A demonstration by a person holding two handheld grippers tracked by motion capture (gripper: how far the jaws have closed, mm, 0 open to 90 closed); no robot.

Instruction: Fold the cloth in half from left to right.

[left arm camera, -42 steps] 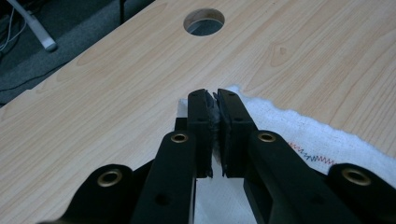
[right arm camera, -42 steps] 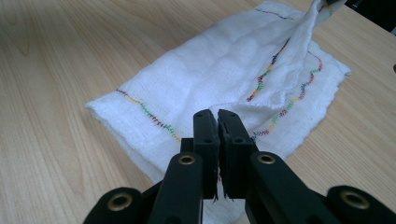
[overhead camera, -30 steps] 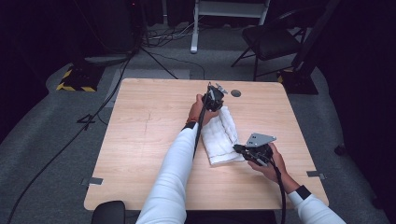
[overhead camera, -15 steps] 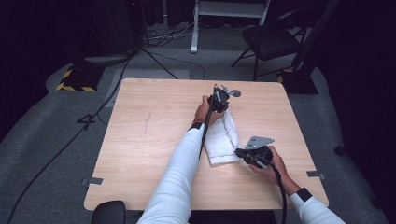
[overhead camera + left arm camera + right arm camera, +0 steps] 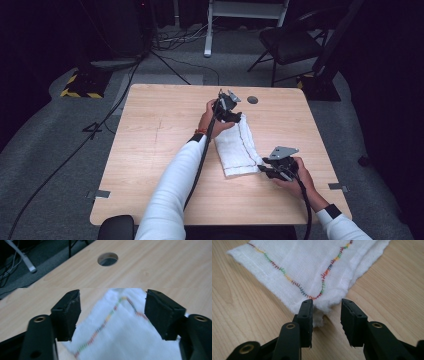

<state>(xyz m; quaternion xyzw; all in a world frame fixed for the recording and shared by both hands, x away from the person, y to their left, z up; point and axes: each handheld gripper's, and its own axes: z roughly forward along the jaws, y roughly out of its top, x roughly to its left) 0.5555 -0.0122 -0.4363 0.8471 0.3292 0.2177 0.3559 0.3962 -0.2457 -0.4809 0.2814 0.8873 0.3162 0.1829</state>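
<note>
Cloth (image 5: 239, 146): white, coloured stitching, folded flat on surface (image 5: 150, 150), right of centre.
Left hand-held gripper (image 5: 231, 108): released, straddling far end, poised to pinch.
Right hand-held gripper (image 5: 268, 170): released, at near corner.

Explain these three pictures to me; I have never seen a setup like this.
A person sits at a wooden table and holds a hand tool with two black jaws in each hand. One picture comes from a camera above the table. The other two come from small cameras riding on the tools, looking along their jaws. On the table lies a folded white cloth with coloured stitching. The left gripper is open, with the cloth's far end between its jaws. The right gripper is open at the near corner. Nothing is gripped. A round hole sits near the table's far edge.
</note>
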